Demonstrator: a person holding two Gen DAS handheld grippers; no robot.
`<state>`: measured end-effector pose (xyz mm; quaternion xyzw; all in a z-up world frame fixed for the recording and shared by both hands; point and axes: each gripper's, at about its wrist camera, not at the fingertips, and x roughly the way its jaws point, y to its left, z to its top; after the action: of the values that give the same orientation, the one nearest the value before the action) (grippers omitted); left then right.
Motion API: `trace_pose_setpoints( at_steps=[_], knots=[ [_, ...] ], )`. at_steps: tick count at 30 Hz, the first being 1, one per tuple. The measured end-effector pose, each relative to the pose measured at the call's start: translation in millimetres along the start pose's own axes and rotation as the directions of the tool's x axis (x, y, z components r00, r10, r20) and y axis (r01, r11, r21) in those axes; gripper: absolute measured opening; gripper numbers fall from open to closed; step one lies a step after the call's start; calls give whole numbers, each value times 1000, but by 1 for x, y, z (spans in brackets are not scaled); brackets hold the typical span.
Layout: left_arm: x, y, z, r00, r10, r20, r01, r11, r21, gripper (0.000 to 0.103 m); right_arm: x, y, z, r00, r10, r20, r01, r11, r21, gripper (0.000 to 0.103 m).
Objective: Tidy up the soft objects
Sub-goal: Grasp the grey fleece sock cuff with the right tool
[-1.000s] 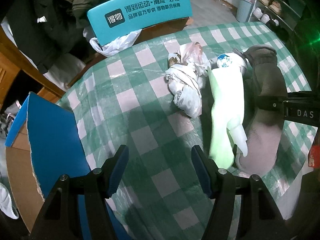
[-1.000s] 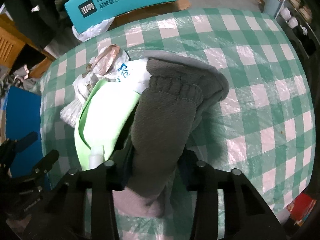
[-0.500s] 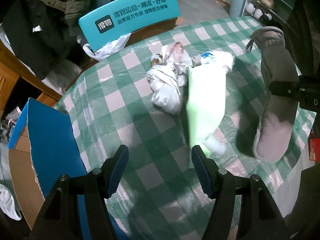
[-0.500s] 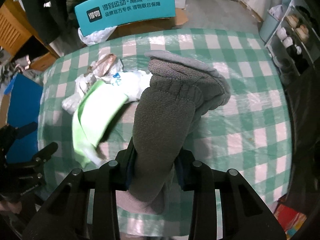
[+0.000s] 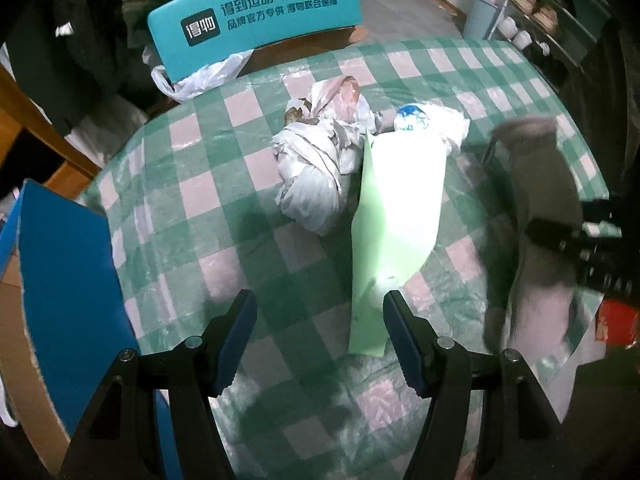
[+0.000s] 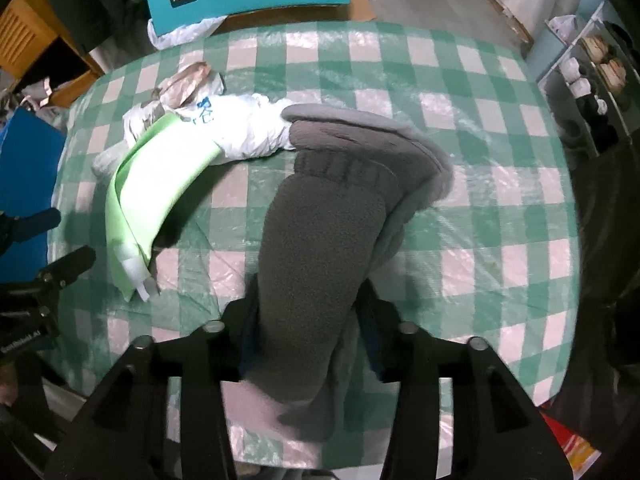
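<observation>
Gripping a grey fleece sock (image 6: 316,240) firmly between its fingers, the right gripper (image 6: 308,332) should lower gently, while the left gripper (image 5: 320,340) gapes wide, empty.

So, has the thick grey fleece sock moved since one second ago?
Yes. The thick grey fleece sock, held by the right gripper, moved rightward off the light green sheet.

Dim indoor light with a cool green cast — strong fisheye bending and black vignetting at every corner. Overexposed glare on the pale green sheet (image 5: 394,216). Soft shadows across the table (image 5: 224,216). Motion blur on the grey sock (image 5: 540,208) in the left view — sharp in the right.
</observation>
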<state>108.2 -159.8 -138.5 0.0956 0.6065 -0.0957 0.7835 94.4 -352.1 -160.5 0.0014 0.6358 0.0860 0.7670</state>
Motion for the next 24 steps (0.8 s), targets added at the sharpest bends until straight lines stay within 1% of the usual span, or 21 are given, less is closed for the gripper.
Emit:
trace_pose_setpoints(
  at_steps=[1,2,4,6,8,11,14,20,21,22,23,24],
  knots=[
    [3,1,1,1000,1,-7,-1,1000,-11,71,2,0,0,1000,4,-2,-3,1000,4,55],
    [4,1,2,1000,-1,-10,1,1000,-20,74,5,0,0,1000,4,-8,-4,1000,7,57],
    [7,0,0,1000,-18,-22,17,999,-37,75,6,1,-1,1000,4,-8,-4,1000,12,63],
    [10,-4,-2,999,-32,-38,30,999,-46,75,6,-2,-1,1000,2,-1,-2,1000,19,65],
    [10,-8,-5,999,-29,-37,27,998,-53,75,7,-3,-1,1000,4,0,-4,1000,25,66],
    [13,-20,-9,998,-46,-50,45,998,-39,75,7,-3,-1,1000,10,3,-10,999,31,66],
    [19,-27,-7,998,-40,-54,38,999,-34,75,7,-4,-2,1000,12,4,-12,999,29,66],
    [35,-28,-3,995,-63,-74,59,997,-54,74,8,-7,-5,1000,17,1,-17,999,37,68],
    [37,-28,-2,995,-63,-75,59,997,-54,74,9,-7,-5,1000,18,-1,-18,999,39,69],
    [40,-27,-2,995,-60,-76,56,997,-52,69,9,-7,-6,1000,17,-3,-17,999,42,69],
    [42,-28,-2,995,-58,-79,54,997,-50,60,10,-8,-6,1000,18,-4,-18,999,43,70],
    [44,-28,-2,995,-60,-83,56,997,-49,56,10,-8,-6,1000,19,-5,-18,999,43,70]
  ],
)
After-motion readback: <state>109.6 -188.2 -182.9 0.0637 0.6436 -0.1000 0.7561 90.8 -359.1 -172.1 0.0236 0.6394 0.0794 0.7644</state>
